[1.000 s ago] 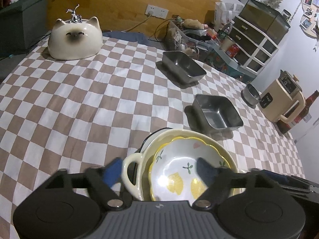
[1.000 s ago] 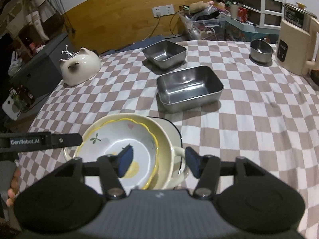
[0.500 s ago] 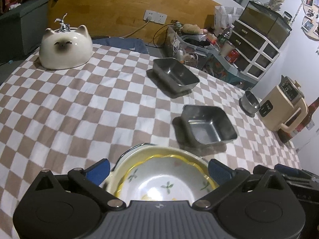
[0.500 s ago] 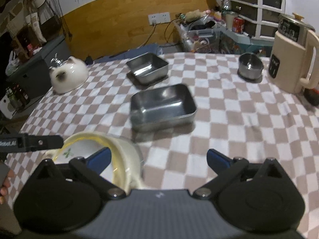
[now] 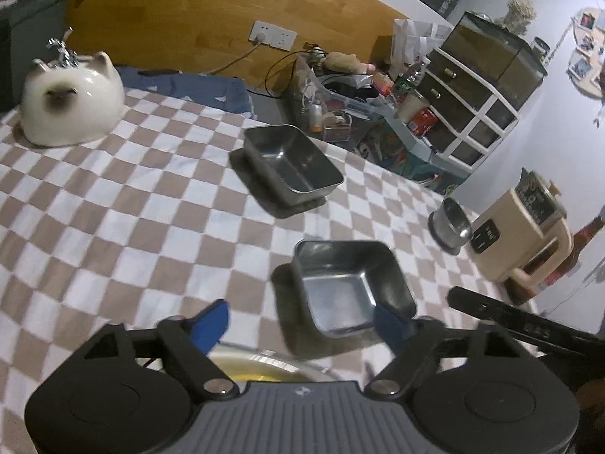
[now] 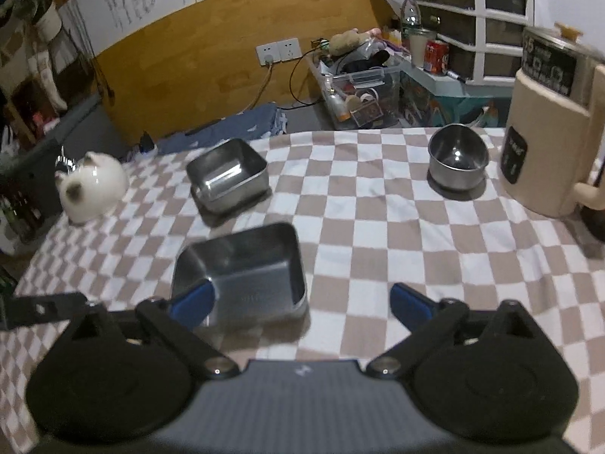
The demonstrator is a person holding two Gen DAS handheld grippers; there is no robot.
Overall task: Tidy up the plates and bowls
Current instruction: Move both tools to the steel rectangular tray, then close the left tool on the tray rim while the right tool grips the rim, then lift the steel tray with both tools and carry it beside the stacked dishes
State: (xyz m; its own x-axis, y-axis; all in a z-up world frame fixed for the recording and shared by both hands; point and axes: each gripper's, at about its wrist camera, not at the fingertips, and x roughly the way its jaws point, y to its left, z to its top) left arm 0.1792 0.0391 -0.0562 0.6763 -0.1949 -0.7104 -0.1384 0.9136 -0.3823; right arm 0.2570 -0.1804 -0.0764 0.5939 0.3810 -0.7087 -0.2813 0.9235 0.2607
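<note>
Wood-panelled wall (image 6: 196,72) below white upper wall, carrying a double socket (image 6: 279,52) with a cable plugged in. White drawer unit (image 6: 476,19) at right. Clear storage bin (image 6: 355,87) of clutter on the floor. Dim lighting; surface covered with checked cloth (image 6: 378,234).

Left gripper (image 5: 300,321) pitched down toward the table, blue fingers (image 5: 211,323) spread and closing, nothing between them. Right gripper (image 6: 300,302) pitched down likewise, blue fingers (image 6: 410,304) wide and closing, nothing between them. Both empty, side by side.
</note>
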